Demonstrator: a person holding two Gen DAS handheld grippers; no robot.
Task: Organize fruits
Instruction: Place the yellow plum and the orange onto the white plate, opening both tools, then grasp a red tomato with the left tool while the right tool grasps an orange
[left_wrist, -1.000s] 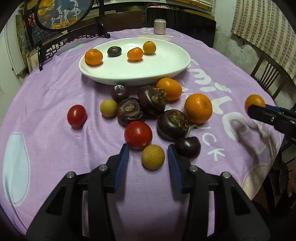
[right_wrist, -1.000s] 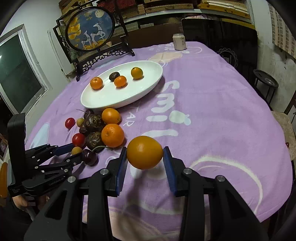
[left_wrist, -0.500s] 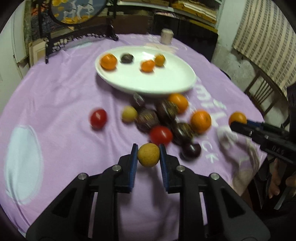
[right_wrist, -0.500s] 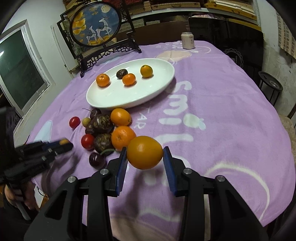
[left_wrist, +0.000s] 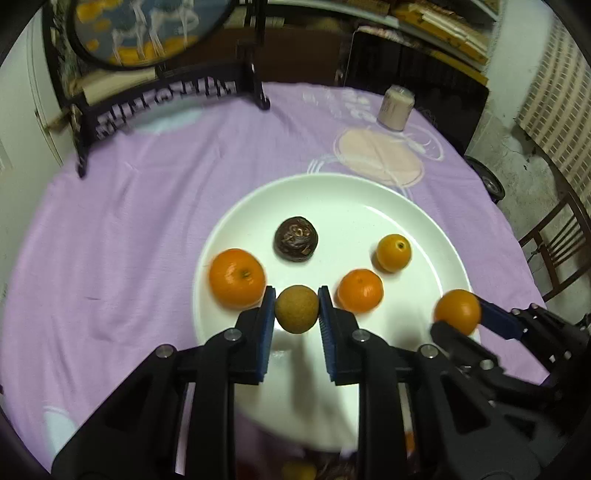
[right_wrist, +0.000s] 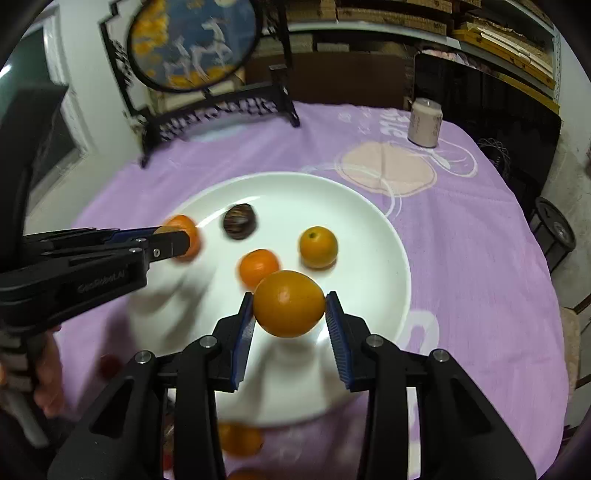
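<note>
Already got four fruits sitting on the white plate (left_wrist: 436, 236). Left tool (left_wrist: 296, 308) pinching a brownish-yellow fruit (left_wrist: 296, 309), right tool (right_wrist: 289, 308) clamped on an orange (right_wrist: 289, 303), both hovering above it. Few strays left on the worktop (right_wrist: 480, 258).

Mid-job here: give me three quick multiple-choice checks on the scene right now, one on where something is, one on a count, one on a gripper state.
1. Where is the drink can?
A. on the white plate
B. on the purple cloth beyond the plate
C. in the right gripper

2. How many fruits lie on the plate, held ones aside?
A. two
B. four
C. six

3. What is the left gripper doing?
A. open and empty
B. shut on a red tomato
C. shut on the small yellow-brown fruit

Answers:
1 B, the can stands past the plate's far rim.
2 B, three orange fruits and one dark wrinkled fruit.
3 C, both pads press its sides over the plate.
</note>
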